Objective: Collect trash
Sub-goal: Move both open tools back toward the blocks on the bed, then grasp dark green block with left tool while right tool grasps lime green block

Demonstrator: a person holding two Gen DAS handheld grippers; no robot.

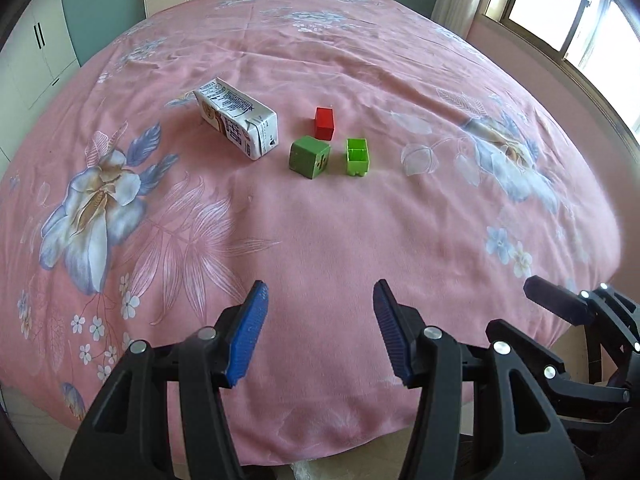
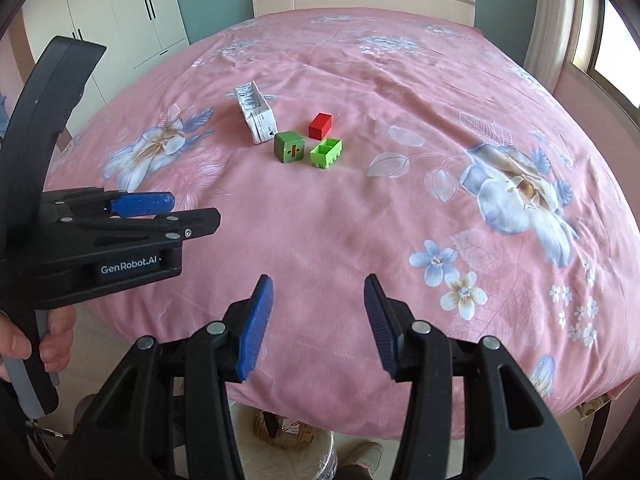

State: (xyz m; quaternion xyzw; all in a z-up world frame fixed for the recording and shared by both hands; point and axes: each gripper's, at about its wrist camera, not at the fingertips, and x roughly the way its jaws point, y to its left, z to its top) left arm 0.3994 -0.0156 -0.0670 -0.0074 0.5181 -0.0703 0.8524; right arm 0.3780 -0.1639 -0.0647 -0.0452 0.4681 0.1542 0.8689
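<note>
Carton (image 1: 237, 123) lies on the pink bedspread (image 1: 320, 240), cubes just right of it; left gripper (image 1: 320, 304) gapes empty, well short of it. Right wrist view: right gripper (image 2: 319, 298) likewise apart, empty, carton (image 2: 257, 113) far ahead.

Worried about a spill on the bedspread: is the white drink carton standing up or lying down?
Lying down. The white drink carton rests on a long side on the pink bedspread, its folded end facing the green cube.
</note>
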